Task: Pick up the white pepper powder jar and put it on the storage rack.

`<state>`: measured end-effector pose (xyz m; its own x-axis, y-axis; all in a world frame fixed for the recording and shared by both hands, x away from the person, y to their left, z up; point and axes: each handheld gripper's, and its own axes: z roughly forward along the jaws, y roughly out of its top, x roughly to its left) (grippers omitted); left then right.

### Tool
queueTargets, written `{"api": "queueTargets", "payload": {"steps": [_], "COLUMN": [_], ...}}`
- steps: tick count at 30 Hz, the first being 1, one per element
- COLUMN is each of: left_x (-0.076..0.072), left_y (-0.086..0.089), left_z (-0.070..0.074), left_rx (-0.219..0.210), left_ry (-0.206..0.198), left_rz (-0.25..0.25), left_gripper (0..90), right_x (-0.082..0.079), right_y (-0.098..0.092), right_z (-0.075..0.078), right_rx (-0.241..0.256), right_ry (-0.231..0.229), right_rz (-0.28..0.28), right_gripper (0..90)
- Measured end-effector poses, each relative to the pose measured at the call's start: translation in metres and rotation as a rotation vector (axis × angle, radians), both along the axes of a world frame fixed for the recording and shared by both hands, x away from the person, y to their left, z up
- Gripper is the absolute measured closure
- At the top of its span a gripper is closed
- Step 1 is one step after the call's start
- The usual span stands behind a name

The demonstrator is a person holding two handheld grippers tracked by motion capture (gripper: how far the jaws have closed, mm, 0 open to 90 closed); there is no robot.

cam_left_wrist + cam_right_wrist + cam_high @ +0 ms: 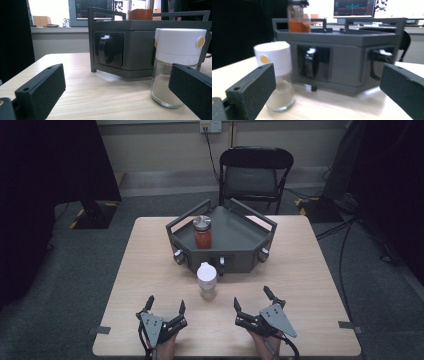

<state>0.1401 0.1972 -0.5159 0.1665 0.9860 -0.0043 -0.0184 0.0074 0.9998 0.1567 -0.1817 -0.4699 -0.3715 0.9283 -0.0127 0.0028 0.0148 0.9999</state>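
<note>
Wooden worktop (300,270): white-capped glass shaker (206,279) stands ahead of and between left tool (165,312) and right tool (252,301), both spread open, empty.

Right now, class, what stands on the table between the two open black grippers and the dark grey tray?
In the high view, a white-lidded glass jar stands between the left gripper, right gripper and tray.

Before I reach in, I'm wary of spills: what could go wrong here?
The glass shaker jar with the white cap stands alone, close before the dark grey tray; a sideways nudge from either open gripper could topple it. The orange-filled glass jar with the metal lid sits behind the tray's rails, so a reach might snag them.
</note>
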Motion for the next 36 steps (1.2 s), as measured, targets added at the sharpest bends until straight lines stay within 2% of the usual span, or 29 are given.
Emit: {"api": "queueTargets", "payload": {"steps": [9,14,19,20,23,31,36], "left_x": [0.0,0.0,0.0,0.0,0.0,0.0,0.0], "left_y": [0.0,0.0,0.0,0.0,0.0,0.0,0.0], "left_z": [0.0,0.0,0.0,0.0,0.0,0.0,0.0], "left_rx": [0.0,-0.001,0.0,0.0,0.0,0.0,0.0], "left_ry": [0.0,-0.001,0.0,0.0,-0.001,0.0,0.0], "left_rz": [0.0,0.0,0.001,0.001,0.001,0.001,0.001], "left_gripper": [0.5,0.5,0.5,0.5,0.5,0.5,0.5], "right_x": [0.007,0.013,0.017,0.018,0.021,0.03,0.038], "right_y": [0.017,0.019,0.024,0.025,0.028,0.04,0.046], "right_z": [0.009,0.016,0.02,0.019,0.021,0.028,0.031], "right_rx": [0.001,0.005,0.006,0.015,0.026,-0.01,-0.004], "right_ry": [-0.023,0.002,-0.004,-0.017,-0.016,-0.02,-0.004], "right_rz": [0.035,0.045,0.05,0.053,0.061,0.079,0.101], "right_gripper": [0.8,1.5,2.6,3.3,3.3,4.8,5.8]}}
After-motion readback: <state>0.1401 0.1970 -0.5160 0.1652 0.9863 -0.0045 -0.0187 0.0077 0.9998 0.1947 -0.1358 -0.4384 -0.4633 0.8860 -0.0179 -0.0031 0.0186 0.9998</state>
